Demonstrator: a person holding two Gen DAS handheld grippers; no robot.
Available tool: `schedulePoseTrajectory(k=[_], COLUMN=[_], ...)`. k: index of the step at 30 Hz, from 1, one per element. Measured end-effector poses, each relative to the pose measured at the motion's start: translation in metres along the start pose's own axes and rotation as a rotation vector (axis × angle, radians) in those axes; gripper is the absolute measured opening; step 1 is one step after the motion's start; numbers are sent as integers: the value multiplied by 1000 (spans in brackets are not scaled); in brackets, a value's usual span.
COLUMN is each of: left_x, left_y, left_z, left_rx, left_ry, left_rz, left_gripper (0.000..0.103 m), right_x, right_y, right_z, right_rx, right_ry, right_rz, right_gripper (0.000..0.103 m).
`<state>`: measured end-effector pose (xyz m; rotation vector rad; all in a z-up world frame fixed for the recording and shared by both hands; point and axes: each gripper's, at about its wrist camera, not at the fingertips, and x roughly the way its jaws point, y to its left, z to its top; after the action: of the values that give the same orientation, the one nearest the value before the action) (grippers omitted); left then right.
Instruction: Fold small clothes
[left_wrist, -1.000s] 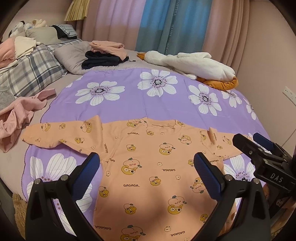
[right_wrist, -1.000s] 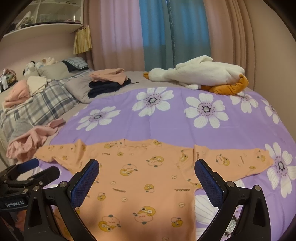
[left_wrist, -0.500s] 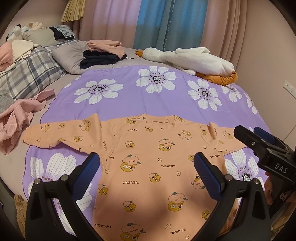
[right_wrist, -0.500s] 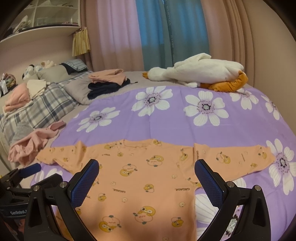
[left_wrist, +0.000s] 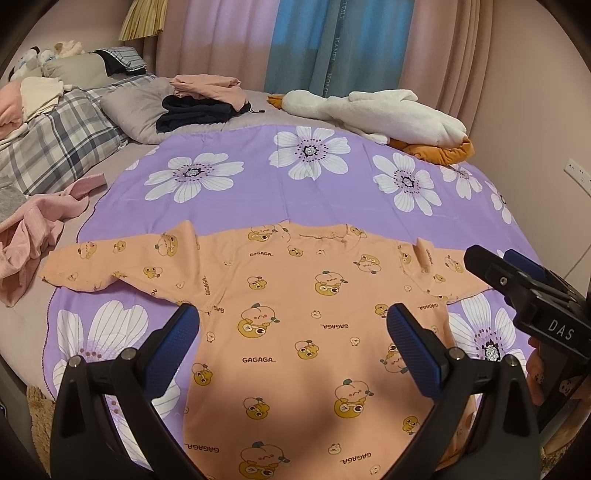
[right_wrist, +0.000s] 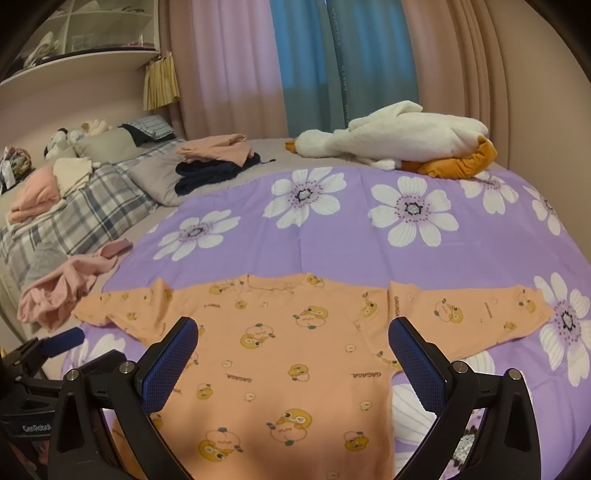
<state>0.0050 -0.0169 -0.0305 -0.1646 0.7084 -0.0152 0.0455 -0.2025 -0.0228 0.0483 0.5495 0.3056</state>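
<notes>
Left of both grippers, a crumpled pink garment (left_wrist: 35, 236) sits on the bed edge, just beside the left sleeve (left_wrist: 110, 267) of the orange shirt (left_wrist: 295, 332). Plaid pillow (left_wrist: 55, 144) further back left, with folded clothes on it.

Left gripper (left_wrist: 293, 334): jaws spread wide, holding nothing, hovering above the shirt's body; its left fingertip (left_wrist: 173, 343) is over the shirt's left side seam where it meets the purple flowered sheet (left_wrist: 325, 199). The shirt lies flat, front up, both sleeves stretched out sideways, collar away from the jaws, hem toward them.

Ahead of the jaws, well beyond the collar: a stack of 2 folded clothes (left_wrist: 207, 103), peach on top of dark navy, and a white plush goose (left_wrist: 373, 114) in front of the curtains (left_wrist: 332, 44).

Right gripper (right_wrist: 293, 345): also wide apart, empty, above the shirt's body; the right sleeve (right_wrist: 469, 314) runs out past its right fingertip (right_wrist: 415, 365). From the left wrist view the right gripper shows at the right edge, over the right sleeve end.
</notes>
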Motion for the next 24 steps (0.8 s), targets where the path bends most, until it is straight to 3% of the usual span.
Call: schedulePoseTrajectory(k=[24], left_x=[-2], left_y=[1], left_z=[-1], left_rx=[-20], left_ry=[4], left_rz=[-14], left_gripper=[101], right_x=[4], right_y=[0], right_z=[-3], right_rx=[-4], right_ry=[6], right_rz=[-1], right_gripper=[102])
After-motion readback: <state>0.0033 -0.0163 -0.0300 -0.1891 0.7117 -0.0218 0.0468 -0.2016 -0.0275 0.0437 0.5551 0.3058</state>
